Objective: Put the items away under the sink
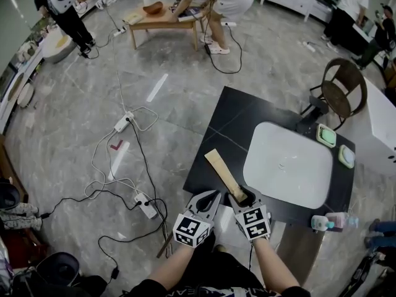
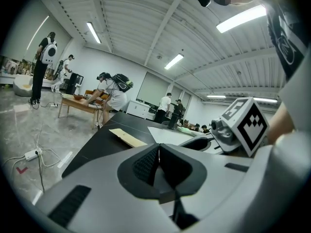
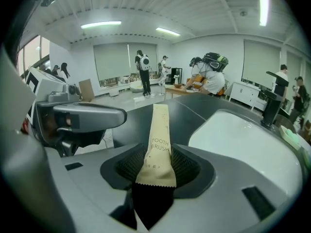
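Observation:
A tan paper toothbrush packet [image 1: 224, 173] lies flat on the black counter [image 1: 229, 122], left of the white sink basin [image 1: 288, 166]. Its near end lies between the spread jaws of my right gripper [image 1: 244, 197], which stands open; the pads flank the packet [image 3: 158, 140] without pressing on it. In the right gripper view the gripper [image 3: 156, 165] points along the packet's length. My left gripper [image 1: 215, 197] hovers just to the left at the counter's near edge, shut with nothing in it [image 2: 158, 150]. From there the packet [image 2: 127, 137] shows ahead on the counter.
Two green soap dishes [image 1: 326, 135] sit beyond the sink, and a small bottle [image 1: 328, 221] lies at the counter's near right. A round-backed chair [image 1: 343, 88] stands behind. Power strips and cables [image 1: 145, 206] trail on the floor to the left. People work at a far wooden table [image 1: 164, 17].

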Action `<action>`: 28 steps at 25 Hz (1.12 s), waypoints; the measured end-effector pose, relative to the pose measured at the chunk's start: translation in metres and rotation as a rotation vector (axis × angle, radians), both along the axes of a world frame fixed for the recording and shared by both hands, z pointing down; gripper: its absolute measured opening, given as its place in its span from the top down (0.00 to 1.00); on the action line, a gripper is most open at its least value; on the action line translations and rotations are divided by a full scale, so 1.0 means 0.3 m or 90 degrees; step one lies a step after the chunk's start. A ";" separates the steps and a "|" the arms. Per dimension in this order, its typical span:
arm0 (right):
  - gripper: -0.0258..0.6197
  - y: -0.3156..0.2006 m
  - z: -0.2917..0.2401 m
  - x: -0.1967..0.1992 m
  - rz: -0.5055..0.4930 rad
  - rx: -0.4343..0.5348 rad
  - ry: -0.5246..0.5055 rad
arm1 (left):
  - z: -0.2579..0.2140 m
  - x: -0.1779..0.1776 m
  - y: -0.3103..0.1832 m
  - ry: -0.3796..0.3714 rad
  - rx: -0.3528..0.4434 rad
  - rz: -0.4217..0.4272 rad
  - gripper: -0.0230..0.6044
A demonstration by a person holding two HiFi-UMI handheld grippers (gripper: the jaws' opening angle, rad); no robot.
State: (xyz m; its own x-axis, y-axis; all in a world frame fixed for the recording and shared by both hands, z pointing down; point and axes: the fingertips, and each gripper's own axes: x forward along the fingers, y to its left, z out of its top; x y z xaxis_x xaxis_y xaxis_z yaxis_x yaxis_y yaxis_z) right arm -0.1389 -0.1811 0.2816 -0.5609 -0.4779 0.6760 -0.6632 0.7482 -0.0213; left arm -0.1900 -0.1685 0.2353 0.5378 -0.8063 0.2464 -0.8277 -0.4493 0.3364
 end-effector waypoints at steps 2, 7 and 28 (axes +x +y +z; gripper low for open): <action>0.71 -0.010 0.008 -0.001 0.003 -0.003 0.003 | 0.004 0.001 -0.008 0.001 -0.001 0.002 0.95; 0.71 -0.023 0.023 -0.004 0.005 -0.013 0.017 | 0.008 0.003 -0.015 0.009 -0.003 0.008 0.95; 0.82 -0.015 0.014 -0.010 -0.002 0.025 0.031 | 0.031 0.002 -0.010 -0.004 -0.010 0.023 0.95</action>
